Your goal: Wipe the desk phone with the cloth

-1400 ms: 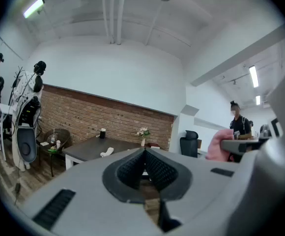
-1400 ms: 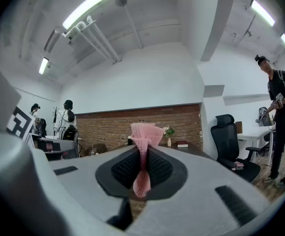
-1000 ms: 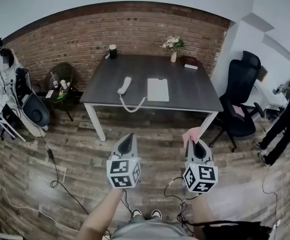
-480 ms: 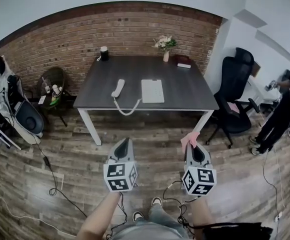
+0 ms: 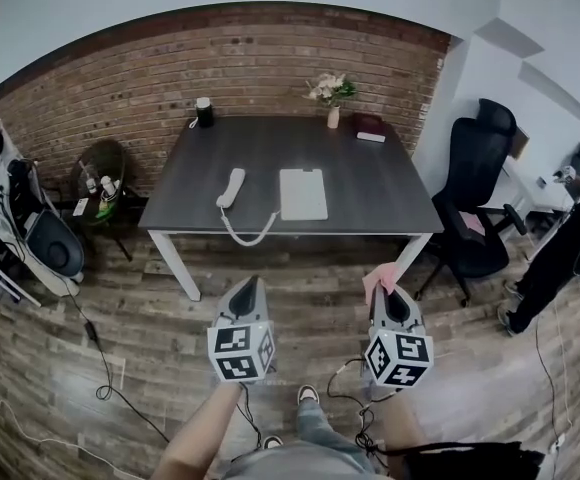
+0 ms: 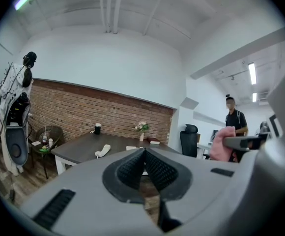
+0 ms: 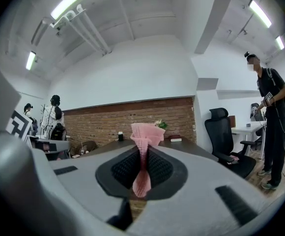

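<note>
The right hand-held gripper (image 5: 387, 290) pinches the pink cloth (image 5: 380, 276). The left hand-held gripper (image 5: 251, 283) is pressed together, empty. The desk phone (image 5: 232, 186) lies on the surface (image 5: 370, 183), well apart from both. The vase (image 5: 333, 118) apparently holds flowers (image 5: 327, 88).

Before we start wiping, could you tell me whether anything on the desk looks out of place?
The handset lies on the desk, off the phone's white base, and its cord droops over the front edge.

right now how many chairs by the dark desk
2: a black office chair right of the dark desk, a round wicker chair left of it; others may be hidden.
</note>
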The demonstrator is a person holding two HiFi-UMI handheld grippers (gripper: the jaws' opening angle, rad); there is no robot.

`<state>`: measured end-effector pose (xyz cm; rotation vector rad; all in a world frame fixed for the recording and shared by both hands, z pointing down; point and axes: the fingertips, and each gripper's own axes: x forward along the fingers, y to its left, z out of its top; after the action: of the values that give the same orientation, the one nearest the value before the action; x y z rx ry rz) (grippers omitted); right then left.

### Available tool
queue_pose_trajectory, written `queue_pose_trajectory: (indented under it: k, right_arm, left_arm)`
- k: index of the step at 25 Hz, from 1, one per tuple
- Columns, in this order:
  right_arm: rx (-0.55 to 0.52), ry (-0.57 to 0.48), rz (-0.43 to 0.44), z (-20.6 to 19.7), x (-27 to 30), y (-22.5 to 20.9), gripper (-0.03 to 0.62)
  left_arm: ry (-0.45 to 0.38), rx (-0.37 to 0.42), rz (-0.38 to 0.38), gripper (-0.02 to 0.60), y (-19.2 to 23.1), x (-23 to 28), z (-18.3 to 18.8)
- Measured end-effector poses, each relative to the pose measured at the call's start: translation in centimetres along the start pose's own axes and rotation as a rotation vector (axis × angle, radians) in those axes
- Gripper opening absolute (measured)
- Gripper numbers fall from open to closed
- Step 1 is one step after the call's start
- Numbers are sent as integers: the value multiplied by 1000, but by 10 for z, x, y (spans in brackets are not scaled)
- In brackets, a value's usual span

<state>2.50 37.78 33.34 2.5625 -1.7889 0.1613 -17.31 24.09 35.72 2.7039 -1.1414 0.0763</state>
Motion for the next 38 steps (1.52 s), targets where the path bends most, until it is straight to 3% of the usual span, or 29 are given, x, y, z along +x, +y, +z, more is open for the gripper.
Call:
queue_pose_trajectory:
  k: [18, 28, 38]
  right_arm:
    - [33, 25, 85, 16, 176, -105, 17]
    - [76, 48, 94, 6, 232, -137, 17]
    - [74, 76, 112, -4, 283, -132, 17]
  left_arm:
    - [20, 9, 83, 5, -31, 182, 20]
    - [49, 27, 129, 5, -25, 229, 16]
    - [60, 10, 140, 5, 1, 271, 14]
